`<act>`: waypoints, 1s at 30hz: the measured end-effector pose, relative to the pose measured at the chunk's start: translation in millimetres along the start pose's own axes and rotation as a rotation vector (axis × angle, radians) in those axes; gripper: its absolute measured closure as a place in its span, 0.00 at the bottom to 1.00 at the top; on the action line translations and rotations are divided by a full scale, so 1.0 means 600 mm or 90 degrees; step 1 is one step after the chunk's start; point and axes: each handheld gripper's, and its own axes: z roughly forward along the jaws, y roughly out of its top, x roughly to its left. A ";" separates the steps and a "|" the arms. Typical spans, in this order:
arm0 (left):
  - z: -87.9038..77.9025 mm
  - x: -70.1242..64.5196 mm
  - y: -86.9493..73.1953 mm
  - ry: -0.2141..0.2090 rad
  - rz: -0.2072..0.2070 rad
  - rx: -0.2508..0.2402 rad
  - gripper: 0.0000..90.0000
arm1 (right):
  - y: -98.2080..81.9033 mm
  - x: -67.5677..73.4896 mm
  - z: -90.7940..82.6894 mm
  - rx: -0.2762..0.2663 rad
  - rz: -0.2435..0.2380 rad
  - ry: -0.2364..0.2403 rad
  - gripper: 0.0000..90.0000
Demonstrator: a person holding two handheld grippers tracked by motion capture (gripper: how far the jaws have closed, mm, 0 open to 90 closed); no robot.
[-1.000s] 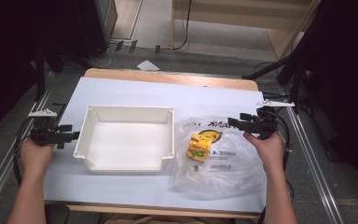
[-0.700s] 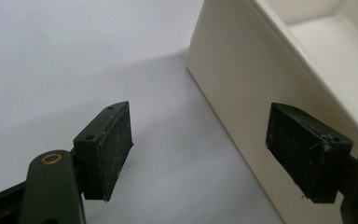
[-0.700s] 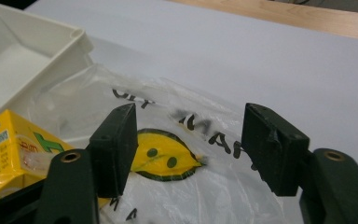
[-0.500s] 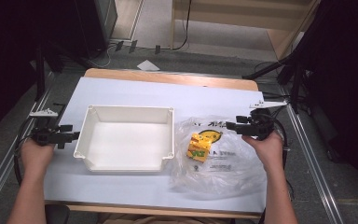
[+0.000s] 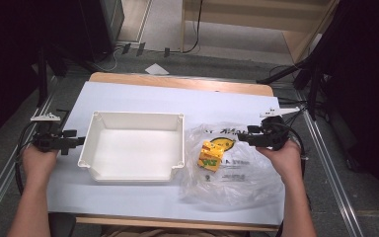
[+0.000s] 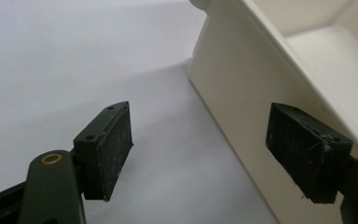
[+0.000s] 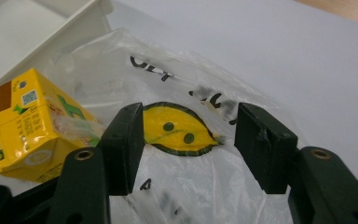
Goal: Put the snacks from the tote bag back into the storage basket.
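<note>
1. Since a second ago, the right gripper [image 5: 246,137] has narrowed its jaws over the clear plastic bag [image 5: 237,173]; they stay apart, bag film between them unpinched.
2. Inside the bag, the yellow carton [image 5: 210,156] lies just right of the white tray [image 5: 131,174], its long axis running near-to-far.
3. Leftward of the right gripper sits the carton, near but apart.
4. Beside the tray's left wall, the left gripper [image 6: 200,154] stands wide apart, holding nothing.

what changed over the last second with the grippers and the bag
The right gripper has eased slightly toward the clear plastic bag, and its jaws have just been closing; they now straddle the bag's film by the yellow print without pressing it. The left gripper, white bin and yellow carton stayed as they were.
</note>
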 end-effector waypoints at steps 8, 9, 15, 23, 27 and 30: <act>-0.001 0.004 0.007 0.016 -0.008 -0.003 0.27 | 0.001 0.021 -0.020 0.009 -0.025 0.011 0.48; 0.001 0.005 0.007 0.015 -0.006 0.002 0.27 | 0.002 0.022 -0.022 0.006 -0.026 0.012 0.48; 0.006 0.006 0.008 0.014 -0.006 0.003 0.27 | 0.007 0.031 -0.026 0.006 -0.023 0.025 0.54; 0.006 0.004 0.010 0.012 -0.004 0.002 0.27 | 0.012 0.050 -0.019 0.036 -0.055 0.036 0.53; 0.007 0.004 0.011 0.013 -0.005 0.003 0.27 | 0.017 0.061 -0.019 0.047 -0.065 0.048 0.53; 0.008 0.004 0.011 0.011 -0.003 0.003 0.27 | 0.020 0.068 -0.019 0.060 -0.079 0.050 0.52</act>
